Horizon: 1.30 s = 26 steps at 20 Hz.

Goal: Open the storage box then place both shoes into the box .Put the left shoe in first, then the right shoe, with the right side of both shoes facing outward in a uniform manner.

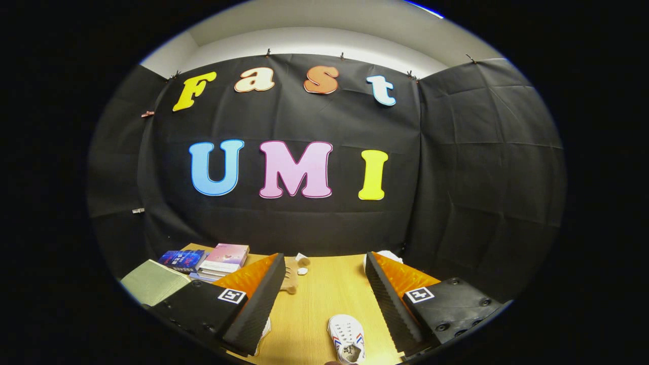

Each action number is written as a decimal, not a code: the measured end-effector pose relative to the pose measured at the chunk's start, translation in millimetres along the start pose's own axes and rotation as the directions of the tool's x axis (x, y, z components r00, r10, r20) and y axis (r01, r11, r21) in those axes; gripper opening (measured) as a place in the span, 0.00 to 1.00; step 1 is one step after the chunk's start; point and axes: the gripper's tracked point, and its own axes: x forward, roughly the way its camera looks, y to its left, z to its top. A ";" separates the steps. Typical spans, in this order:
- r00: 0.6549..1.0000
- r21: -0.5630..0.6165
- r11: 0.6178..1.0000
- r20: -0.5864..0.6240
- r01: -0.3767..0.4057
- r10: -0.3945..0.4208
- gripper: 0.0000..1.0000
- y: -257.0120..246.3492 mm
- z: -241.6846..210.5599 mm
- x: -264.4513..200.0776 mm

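Light: even, overhead — soft shadows | Focus: sharp mid-frame | Edges: heavy fisheye bending — dim rim

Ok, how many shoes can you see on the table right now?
2. One white shoe lies on the wooden table between the open gripper fingers. A second shoe is mostly hidden behind the left finger, only a white edge showing.

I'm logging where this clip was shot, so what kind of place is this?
Probably a small recording booth, not a lived-in room: black cloth walls hang behind a wooden table. A white shoe lies between the open fingers of the gripper, and stacked books sit beyond the fingers.
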 end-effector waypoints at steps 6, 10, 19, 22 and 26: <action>0.999 0.006 1.000 -0.038 -0.029 0.029 0.98 16.6 -14.1 13.9; 0.998 0.006 0.999 -0.055 -0.041 0.041 0.98 25.6 -19.8 21.6; 0.943 0.144 0.971 -0.245 -0.193 0.224 0.99 83.8 -70.4 20.2; 0.875 0.214 0.937 -0.348 -0.275 0.336 0.99 125.4 -100.3 6.3; 0.763 0.335 0.855 -0.398 -0.396 0.509 0.99 185.8 -129.0 -19.6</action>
